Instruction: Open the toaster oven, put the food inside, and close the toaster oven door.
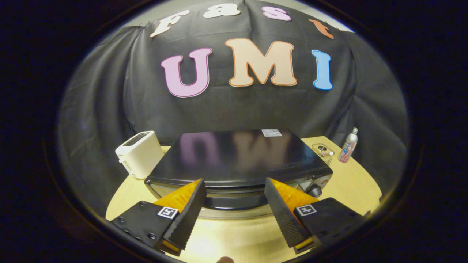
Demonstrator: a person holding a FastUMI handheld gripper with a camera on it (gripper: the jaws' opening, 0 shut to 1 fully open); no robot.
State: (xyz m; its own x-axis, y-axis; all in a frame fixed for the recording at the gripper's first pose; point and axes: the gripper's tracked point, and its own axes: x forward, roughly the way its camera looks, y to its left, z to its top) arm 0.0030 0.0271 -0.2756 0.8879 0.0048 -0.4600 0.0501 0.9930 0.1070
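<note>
While hand-held gripper (234, 190) gapes, boxy glossy toaster oven (237, 157) ahead.

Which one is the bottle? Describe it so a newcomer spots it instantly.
Start at the big black toaster oven just ahead of the open gripper. Beyond its knob side, past a small clear container, a slim bottle stands upright near the table edge, the only tall, narrow thing there.

A staged demo booth, not a real kitchen: black cloth wall (234, 106) draped behind a small round wooden table (351, 182). On it stand kitchen props, a black toaster oven (237, 157), a white toaster (139, 153), a bottle (348, 146) and a small clear box (323, 151). The gripper (234, 193) hovers, fingers spread apart, before the oven.
</note>
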